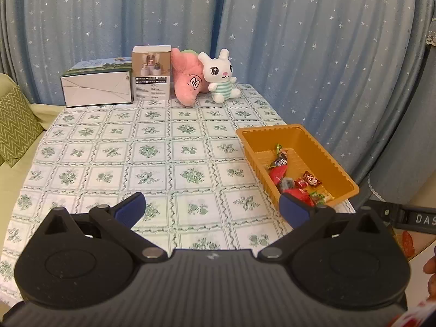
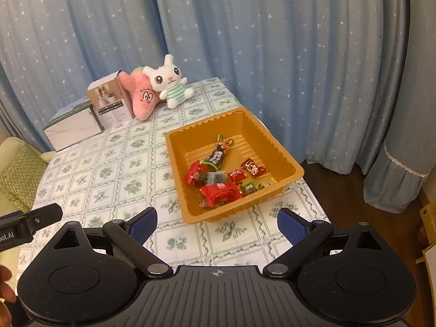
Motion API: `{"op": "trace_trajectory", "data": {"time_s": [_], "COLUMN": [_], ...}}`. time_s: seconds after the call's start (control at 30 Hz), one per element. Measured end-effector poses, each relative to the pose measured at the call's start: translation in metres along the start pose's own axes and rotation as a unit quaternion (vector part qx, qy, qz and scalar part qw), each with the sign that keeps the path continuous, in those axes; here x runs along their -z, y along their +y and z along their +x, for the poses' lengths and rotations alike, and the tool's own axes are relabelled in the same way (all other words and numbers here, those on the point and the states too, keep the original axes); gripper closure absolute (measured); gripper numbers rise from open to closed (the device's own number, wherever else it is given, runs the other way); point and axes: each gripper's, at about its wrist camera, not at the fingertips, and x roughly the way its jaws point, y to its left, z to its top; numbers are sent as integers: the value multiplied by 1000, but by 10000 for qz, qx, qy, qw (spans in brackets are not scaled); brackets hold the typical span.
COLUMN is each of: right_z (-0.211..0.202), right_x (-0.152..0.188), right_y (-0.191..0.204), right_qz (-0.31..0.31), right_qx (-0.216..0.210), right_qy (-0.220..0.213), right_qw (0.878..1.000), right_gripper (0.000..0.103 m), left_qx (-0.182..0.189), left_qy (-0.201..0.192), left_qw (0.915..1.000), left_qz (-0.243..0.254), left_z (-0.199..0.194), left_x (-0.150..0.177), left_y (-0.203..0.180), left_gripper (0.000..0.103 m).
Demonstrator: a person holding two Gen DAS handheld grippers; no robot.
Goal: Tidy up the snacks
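Observation:
An orange plastic tray [image 2: 272, 141] [image 1: 324, 147] sits near the right edge of the table and holds several wrapped snacks [image 2: 220, 182] [image 1: 297, 179], mostly red packets plus a dark bar. My right gripper [image 2: 218, 226] hovers above the table's near side, just in front of the tray, jaws wide open with nothing between the blue pads. My left gripper [image 1: 212, 207] is also wide open and empty, to the left of the tray's near corner. Part of the left gripper's body [image 2: 30, 226] shows at the left edge of the right wrist view.
A floral tablecloth [image 1: 152, 158] covers the table. At the far end stand a white flat box [image 1: 95, 87], a small product box [image 1: 151, 73], a pink plush [image 1: 186, 79] and a white rabbit plush [image 1: 222, 76]. Starry blue curtains hang behind. A green cushion [image 1: 16, 125] lies left.

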Motion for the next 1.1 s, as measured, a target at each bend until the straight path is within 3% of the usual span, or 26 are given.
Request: {"op": "trace_trajectory", "data": {"time_s": [0.5,1.1], "right_z": [-57,-87], "right_x": [22,50], "right_y": [18,35], "right_qz": [-103,-463], "right_qx": [-206,-343], "right_qy": [-223,-310], "right_qw": [9995,9979], "right_gripper": [9,9], "left_qx": [-4,-72], "left_qy": [-139,-206], "left_qw": [9999,9997], "left_qz": [-17,141], "left_z": [-61,-95], "left_x": [17,44], "left_y": [-1,-2], "left_gripper": [0,0]}}
